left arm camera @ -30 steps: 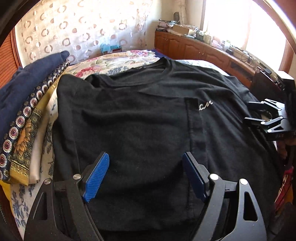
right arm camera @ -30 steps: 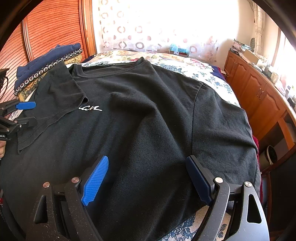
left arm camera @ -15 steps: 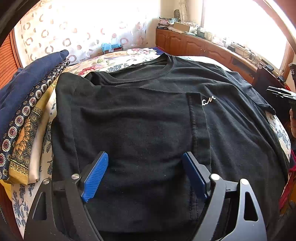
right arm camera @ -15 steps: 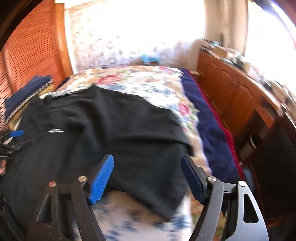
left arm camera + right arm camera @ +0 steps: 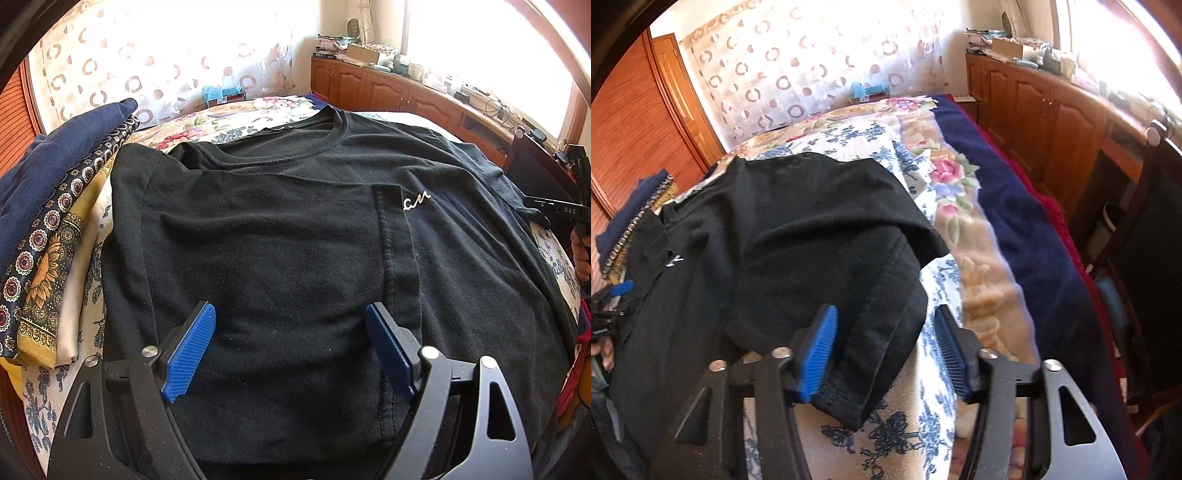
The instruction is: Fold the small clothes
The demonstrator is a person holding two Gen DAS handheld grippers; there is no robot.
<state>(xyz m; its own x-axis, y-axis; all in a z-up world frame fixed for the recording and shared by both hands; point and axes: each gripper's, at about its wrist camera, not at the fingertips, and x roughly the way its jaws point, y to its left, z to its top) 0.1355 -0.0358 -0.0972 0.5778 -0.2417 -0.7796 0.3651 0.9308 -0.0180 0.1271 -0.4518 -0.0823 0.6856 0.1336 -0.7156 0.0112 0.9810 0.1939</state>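
A black T-shirt [image 5: 295, 236] with a small white logo [image 5: 417, 199] lies flat on the bed, its left side folded over the front. My left gripper [image 5: 291, 347] is open and hovers over the folded part near the hem. In the right wrist view the shirt's right sleeve [image 5: 871, 332] lies on the floral bedcover [image 5: 923, 435]. My right gripper [image 5: 886, 350] is open, with the sleeve's hem between its pads. The right gripper also shows at the right edge of the left wrist view [image 5: 561, 214].
A stack of folded clothes [image 5: 48, 229] lies left of the shirt. A dark blue blanket [image 5: 1015, 229] runs along the bed's right side. Wooden cabinets [image 5: 1052, 110] and a dark chair [image 5: 1152, 258] stand to the right. A patterned curtain [image 5: 166, 66] hangs behind the bed.
My right gripper has swung from over the shirt's body out to the right sleeve at the bed's edge. My left gripper has stayed over the folded left side, open.
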